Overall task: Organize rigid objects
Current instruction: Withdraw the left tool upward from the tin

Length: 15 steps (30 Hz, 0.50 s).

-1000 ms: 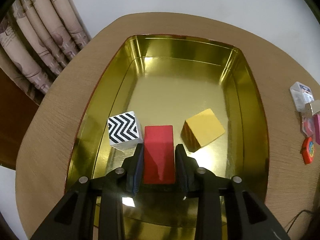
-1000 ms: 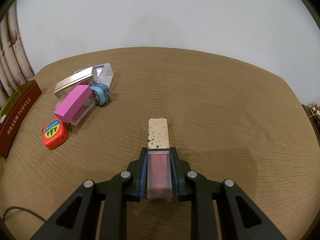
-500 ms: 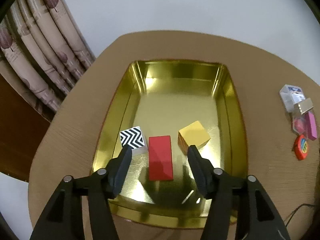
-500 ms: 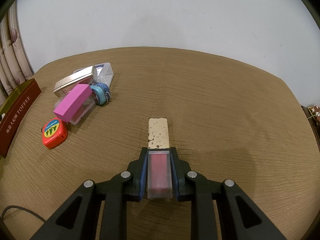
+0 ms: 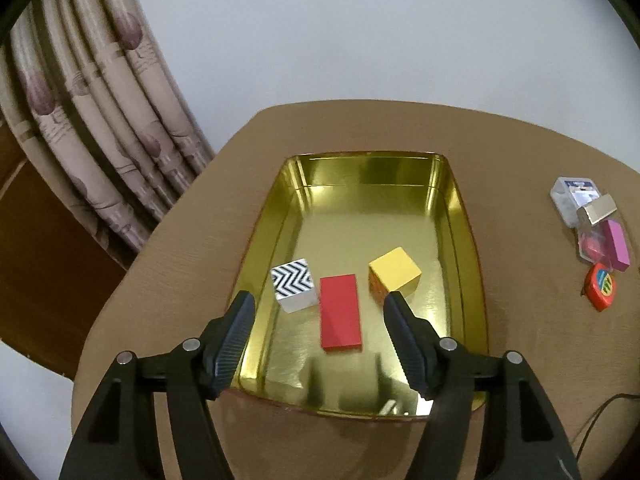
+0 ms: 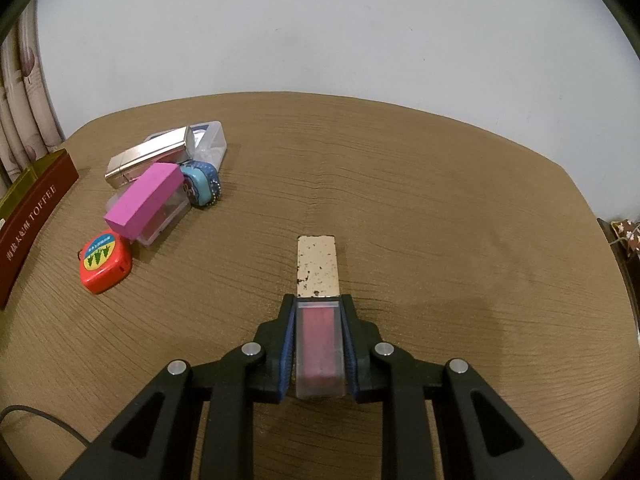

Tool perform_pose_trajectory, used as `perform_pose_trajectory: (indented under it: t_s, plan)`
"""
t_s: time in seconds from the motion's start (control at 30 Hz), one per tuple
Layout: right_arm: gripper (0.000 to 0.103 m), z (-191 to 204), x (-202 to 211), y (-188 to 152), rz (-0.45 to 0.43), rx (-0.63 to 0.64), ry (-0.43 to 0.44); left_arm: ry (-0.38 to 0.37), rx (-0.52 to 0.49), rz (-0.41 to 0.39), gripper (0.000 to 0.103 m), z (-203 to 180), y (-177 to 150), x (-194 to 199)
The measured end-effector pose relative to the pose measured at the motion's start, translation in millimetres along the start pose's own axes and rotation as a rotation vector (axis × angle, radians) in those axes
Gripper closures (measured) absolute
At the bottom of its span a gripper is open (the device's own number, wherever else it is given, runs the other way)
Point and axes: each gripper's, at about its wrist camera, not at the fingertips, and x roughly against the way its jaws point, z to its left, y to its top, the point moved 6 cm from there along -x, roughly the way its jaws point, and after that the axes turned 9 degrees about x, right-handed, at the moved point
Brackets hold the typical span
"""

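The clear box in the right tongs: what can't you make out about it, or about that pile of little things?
- Clear box, right view: frosted walls blur the red contents.
- Pile, right view: pink block covers the clear case beneath.
- Brown tin, right view: cut by the left edge.
- Pile, left view: labels too small.

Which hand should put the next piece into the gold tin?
Right. The right hand-held gripper is already shut on a clear case with a red insert, ready to carry. The left hand-held gripper hangs open and empty over the gold tin.
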Motion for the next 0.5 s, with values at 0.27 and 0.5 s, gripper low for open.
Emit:
perform_pose_trajectory:
  t_s: [0.27,0.5]
  plan:
    - [0.082,-6.4,-3.2,0.5,0.002,0.005,-0.007,0.051,0.041,-0.007,0.037,13.1,-8.8,7.9]
    - [0.083,5.2,-5.4,9.4,0.039,0.009,-0.035,0.057,0.119,-0.020,0.029,34.1,1.1,8.7]
